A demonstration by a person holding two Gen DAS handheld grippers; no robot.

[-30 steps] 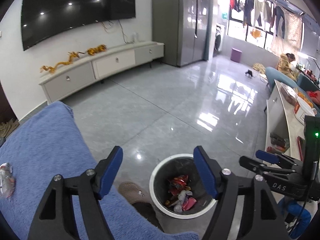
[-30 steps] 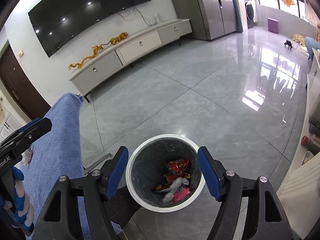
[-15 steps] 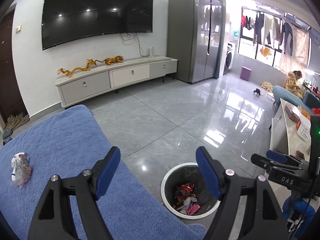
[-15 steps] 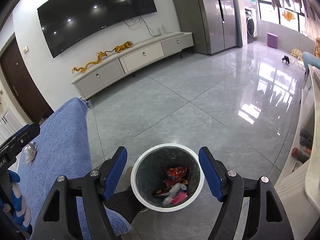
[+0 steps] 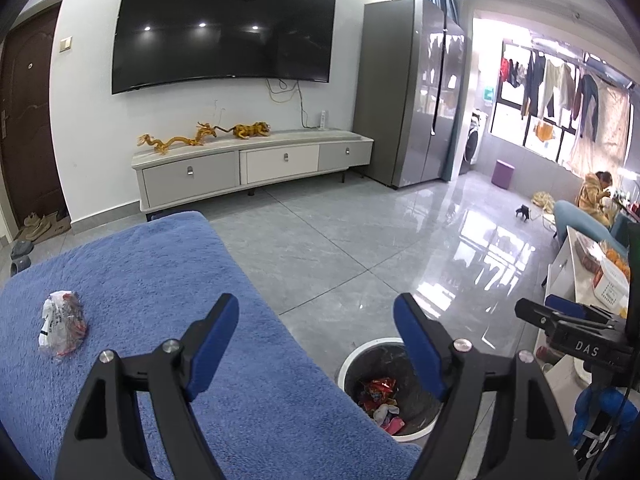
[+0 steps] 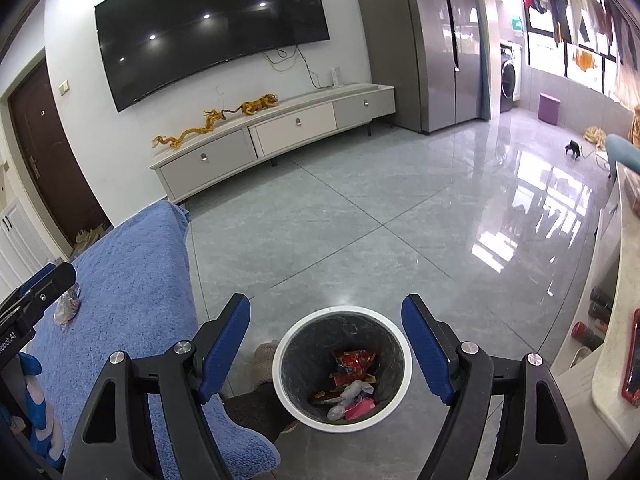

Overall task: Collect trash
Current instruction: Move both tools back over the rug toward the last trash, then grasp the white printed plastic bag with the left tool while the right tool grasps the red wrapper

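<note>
Wrapper (image 5: 61, 322), crumpled, white-and-red, on blue blanket (image 5: 160, 300)

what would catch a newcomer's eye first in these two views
Probably the white-rimmed trash bin on the grey tile floor, right below the right gripper, with red snack wrappers already inside. Next, the crumpled wrapper lying alone on the blue towel, left of the left gripper. Nothing is between either gripper's jaws, and the right one's are opening; the big dark TV fills the wall behind.
</note>
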